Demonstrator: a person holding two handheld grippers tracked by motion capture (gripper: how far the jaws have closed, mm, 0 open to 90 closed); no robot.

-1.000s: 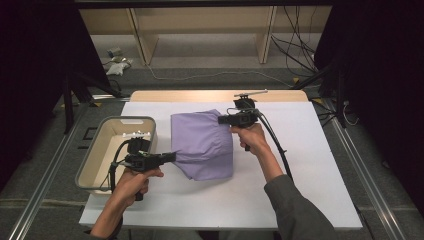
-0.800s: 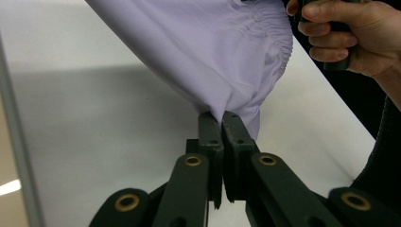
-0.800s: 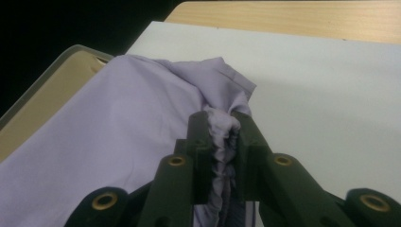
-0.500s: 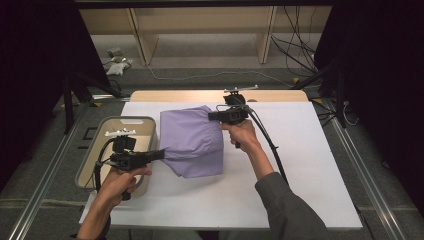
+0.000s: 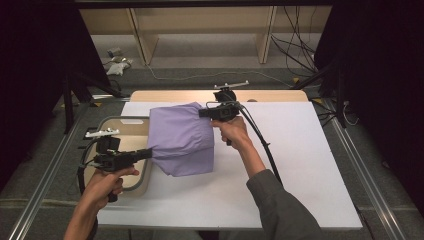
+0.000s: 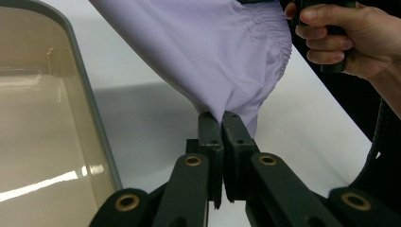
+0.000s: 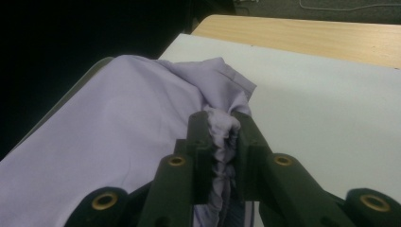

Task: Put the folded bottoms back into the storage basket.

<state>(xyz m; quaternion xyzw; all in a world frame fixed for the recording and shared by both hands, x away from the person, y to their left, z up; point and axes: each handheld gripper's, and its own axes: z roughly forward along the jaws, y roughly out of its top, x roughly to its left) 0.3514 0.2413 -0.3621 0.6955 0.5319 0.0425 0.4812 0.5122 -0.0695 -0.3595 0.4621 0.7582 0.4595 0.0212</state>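
Note:
A lilac cloth garment point(image 5: 181, 137) hangs lifted above the white table, stretched between both grippers. My left gripper point(image 5: 148, 152) is shut on its near left corner, over the tray's right edge; in the left gripper view the jaws pinch a fold of the cloth point(image 6: 222, 61) at the left gripper point(image 6: 221, 118) tips. My right gripper point(image 5: 204, 113) is shut on a bunched far edge of the garment; the right gripper view shows gathered fabric point(image 7: 118, 137) squeezed inside the right gripper point(image 7: 222, 120). The lower part of the garment droops toward the table.
A beige tray with a grey rim point(image 5: 104, 123) sits at the table's left side, seen close in the left gripper view as a tray point(image 6: 90, 99). The white table surface point(image 5: 295, 165) stretches right. A wooden strip point(image 5: 270, 95) runs along the far edge.
Both grippers have risen and shifted left with the garment, which has lifted off the table and now hangs partly over the tray.

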